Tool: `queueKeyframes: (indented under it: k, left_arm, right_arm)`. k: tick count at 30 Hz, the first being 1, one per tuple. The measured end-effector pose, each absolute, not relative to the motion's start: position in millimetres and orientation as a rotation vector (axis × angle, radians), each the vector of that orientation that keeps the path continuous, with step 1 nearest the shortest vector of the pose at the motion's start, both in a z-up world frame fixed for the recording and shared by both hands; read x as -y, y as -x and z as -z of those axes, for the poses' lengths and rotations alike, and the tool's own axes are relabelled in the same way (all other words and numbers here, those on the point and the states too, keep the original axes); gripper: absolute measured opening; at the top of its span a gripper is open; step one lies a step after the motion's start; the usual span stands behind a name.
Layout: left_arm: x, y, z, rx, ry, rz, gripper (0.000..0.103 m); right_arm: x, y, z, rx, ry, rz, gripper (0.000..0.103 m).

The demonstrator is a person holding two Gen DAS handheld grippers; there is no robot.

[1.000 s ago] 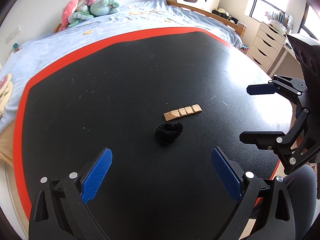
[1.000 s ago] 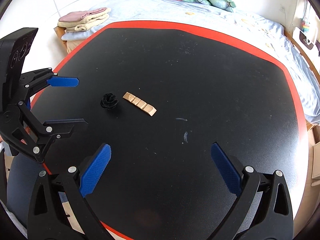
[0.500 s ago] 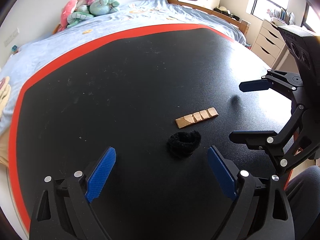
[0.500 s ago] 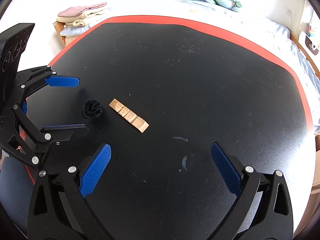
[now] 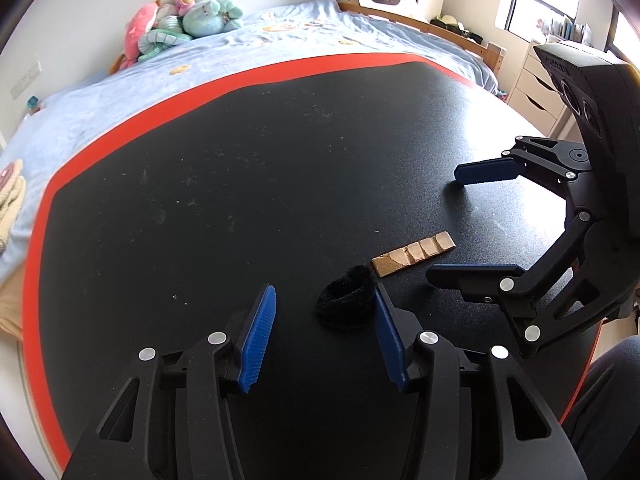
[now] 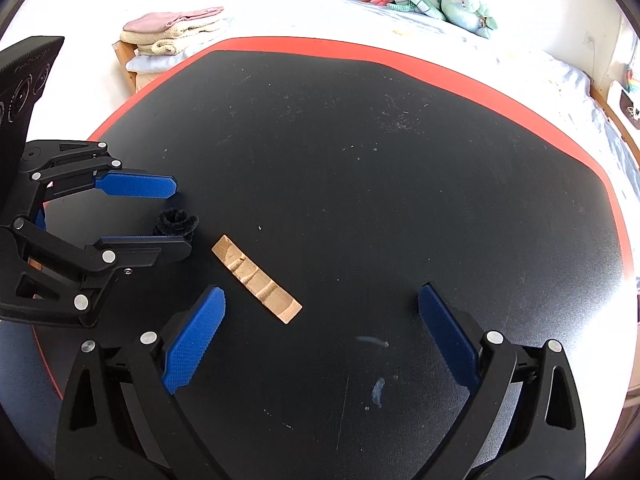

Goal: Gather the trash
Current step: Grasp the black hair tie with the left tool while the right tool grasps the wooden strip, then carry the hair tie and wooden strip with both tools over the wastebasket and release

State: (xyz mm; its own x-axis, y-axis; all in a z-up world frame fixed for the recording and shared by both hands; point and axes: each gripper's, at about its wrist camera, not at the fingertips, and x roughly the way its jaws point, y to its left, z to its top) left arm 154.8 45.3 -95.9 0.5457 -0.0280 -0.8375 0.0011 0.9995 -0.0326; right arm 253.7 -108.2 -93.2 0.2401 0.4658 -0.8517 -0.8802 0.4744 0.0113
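A black fuzzy ring [image 5: 346,300] lies on the black table [image 5: 240,200] next to a tan strip of scored cardboard [image 5: 414,253]. My left gripper [image 5: 326,316] is open with the ring between its fingers, close to the right finger. In the right wrist view the ring [image 6: 176,222] sits between the left gripper's fingers [image 6: 136,186]. My right gripper [image 6: 320,320] is open and empty, with the cardboard strip [image 6: 256,278] lying between its fingertips, nearer the left one. It also shows in the left wrist view [image 5: 476,220].
The table has a red border [image 5: 120,124]. A bed with a blue cover [image 5: 280,44] and plush toys [image 5: 180,20] stands behind it. Folded towels [image 6: 172,34] lie at the bed's end. White drawers [image 5: 536,84] stand at the far right.
My left gripper has moved forward and narrowed around the black ring. My right gripper has moved down and forward towards the cardboard strip.
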Motion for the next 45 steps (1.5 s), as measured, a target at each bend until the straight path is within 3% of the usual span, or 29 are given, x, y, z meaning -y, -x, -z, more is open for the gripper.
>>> queueKeyframes:
  k: [5, 14, 16, 22, 45]
  left_arm:
    - [-51, -157, 94, -1.0, 0.031, -0.003, 0.023]
    - [-52, -155, 95, -1.006, 0.051, 0.005, 0.021]
    - [-52, -154, 95, -1.007, 0.055, 0.006, 0.021]
    - [-49, -149, 91, -1.014, 0.061, 0.012, 0.02]
    - [2, -76, 32, -0.944, 0.048, 0.145, 0.02]
  right_arm:
    - [99, -249, 90, -0.894, 0.549, -1.015, 0.07]
    - [90, -239, 86, -0.892, 0.568, -1.071, 0.023]
    - [89, -237, 85, -0.897, 0.569, -1.072, 0.018]
    - [93, -235, 84, -0.915, 0.547, -1.055, 0.011]
    - [198, -156, 0, -0.867, 0.408, -0.954, 0.011]
